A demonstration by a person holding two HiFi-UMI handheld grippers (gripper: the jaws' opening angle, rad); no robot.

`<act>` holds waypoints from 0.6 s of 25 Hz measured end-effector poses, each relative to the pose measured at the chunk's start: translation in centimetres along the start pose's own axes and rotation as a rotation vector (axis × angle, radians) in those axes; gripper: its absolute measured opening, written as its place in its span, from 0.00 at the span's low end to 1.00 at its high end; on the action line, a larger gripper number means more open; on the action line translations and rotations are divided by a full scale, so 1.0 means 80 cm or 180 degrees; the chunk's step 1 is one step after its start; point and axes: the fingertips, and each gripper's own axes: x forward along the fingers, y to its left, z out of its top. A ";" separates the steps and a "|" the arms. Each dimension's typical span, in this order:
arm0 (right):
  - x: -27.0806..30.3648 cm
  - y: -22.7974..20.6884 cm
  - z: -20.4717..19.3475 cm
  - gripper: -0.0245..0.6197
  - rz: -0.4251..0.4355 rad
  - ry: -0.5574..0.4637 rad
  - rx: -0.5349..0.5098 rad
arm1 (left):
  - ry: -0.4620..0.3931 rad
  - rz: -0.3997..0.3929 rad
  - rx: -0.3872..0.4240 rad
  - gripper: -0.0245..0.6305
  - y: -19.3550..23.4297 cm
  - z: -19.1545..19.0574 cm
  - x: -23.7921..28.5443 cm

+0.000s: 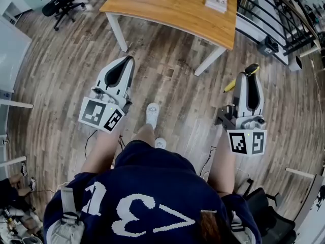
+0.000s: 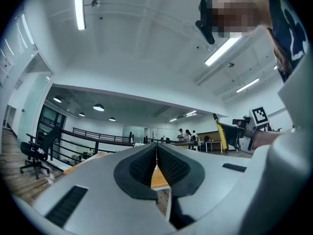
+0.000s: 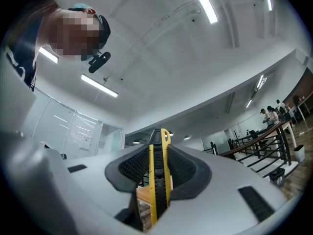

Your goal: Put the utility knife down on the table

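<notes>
Navy shirt above plank floor, wooden table.

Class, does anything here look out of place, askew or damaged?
Nothing stands out. The utility knife sits straight between the jaws of the right gripper, and the table ahead looks undamaged.

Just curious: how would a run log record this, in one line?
right claw: shut on utility knife | left claw: shut, empty | table: ahead

Left gripper pointing forward and slightly up, jaws sitting together with nothing between them, right gripper tilting upward more steeply, pads pressing on the utility knife standing upright between them, both bare forearms reaching forward.
</notes>
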 end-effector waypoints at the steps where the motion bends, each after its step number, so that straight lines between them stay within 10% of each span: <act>1: 0.010 -0.005 -0.003 0.23 -0.0009 0.0009 -0.0011 | -0.0003 -0.0011 -0.0010 0.06 0.007 -0.003 0.011; 15: 0.218 -0.065 -0.033 0.23 -0.0185 -0.0159 -0.0145 | -0.0098 -0.0295 -0.0020 0.06 0.154 -0.005 0.219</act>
